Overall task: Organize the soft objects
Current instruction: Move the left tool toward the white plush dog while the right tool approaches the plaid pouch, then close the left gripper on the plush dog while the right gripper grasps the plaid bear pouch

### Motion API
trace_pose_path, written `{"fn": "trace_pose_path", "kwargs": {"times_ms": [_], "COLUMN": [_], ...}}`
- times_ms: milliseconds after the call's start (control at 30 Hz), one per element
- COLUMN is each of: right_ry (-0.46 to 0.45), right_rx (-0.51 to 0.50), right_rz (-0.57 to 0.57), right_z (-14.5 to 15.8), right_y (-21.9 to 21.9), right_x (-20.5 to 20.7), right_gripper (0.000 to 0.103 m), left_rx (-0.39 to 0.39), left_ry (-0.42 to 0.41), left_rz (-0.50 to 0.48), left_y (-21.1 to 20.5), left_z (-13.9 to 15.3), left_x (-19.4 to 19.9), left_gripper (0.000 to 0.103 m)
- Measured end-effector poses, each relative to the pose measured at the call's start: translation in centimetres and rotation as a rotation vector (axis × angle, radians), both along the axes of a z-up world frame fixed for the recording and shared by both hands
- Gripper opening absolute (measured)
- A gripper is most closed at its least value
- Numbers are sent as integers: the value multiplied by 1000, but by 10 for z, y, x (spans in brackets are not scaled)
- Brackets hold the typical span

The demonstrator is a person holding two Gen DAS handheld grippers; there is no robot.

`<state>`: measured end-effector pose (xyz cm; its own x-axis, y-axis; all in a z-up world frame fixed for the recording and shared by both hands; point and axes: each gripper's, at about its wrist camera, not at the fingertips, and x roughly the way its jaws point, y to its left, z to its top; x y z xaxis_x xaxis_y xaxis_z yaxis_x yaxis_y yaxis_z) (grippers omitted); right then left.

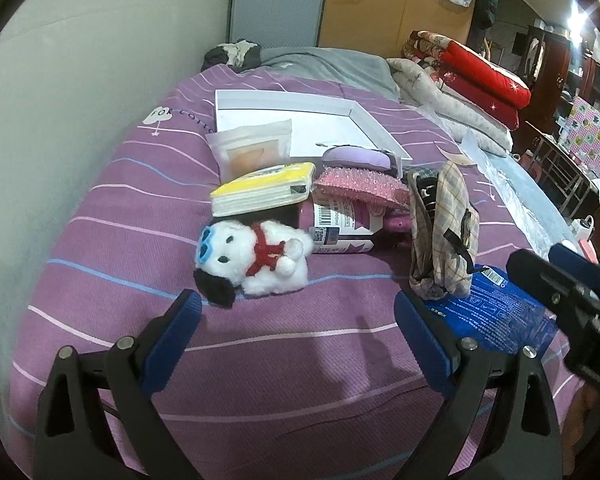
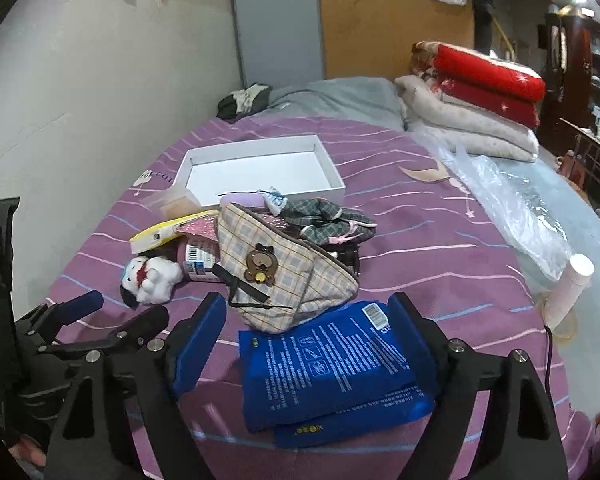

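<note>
A white plush dog with a red scarf lies on the purple bedspread, just ahead of my open, empty left gripper; it also shows in the right wrist view. A plaid pouch with a bear badge stands behind two stacked blue packs. My right gripper is open with its fingers either side of the top blue pack, not closed on it. An open white box sits at the back. A pink sponge, a purple pad and plaid cloth lie in the pile.
A yellow tissue pack, a bottle with a barcode label and a clear bag lie in the pile. Folded red and grey quilts and plastic sheeting are at the right. A wall runs along the left.
</note>
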<state>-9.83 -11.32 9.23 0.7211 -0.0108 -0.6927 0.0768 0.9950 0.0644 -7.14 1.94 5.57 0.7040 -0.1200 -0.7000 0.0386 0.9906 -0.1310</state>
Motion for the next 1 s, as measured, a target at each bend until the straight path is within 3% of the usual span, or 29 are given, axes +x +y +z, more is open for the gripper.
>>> {"fn": "trace_pose_path", "kwargs": {"times_ms": [233,567,800,1000], "right_ry": [4,167,201,174], "right_rx": [-101,106,236,307], "right_rz": [18,45,-48,-65], "right_z": [13,11,3,-7], "right_y": [10,-5,-9,-11], "right_x": [11,53,77,66], "right_gripper": [85,85,84,79], "left_rx": [-2,-66,-119,-156], "left_ry": [2,5,33,31], "left_rz": [1,13,45,80], "left_y": [1,13,27,42], "left_z": [0,5,4,5], "left_x": [0,4,14,19], "left_gripper": [97,97,97,96]}}
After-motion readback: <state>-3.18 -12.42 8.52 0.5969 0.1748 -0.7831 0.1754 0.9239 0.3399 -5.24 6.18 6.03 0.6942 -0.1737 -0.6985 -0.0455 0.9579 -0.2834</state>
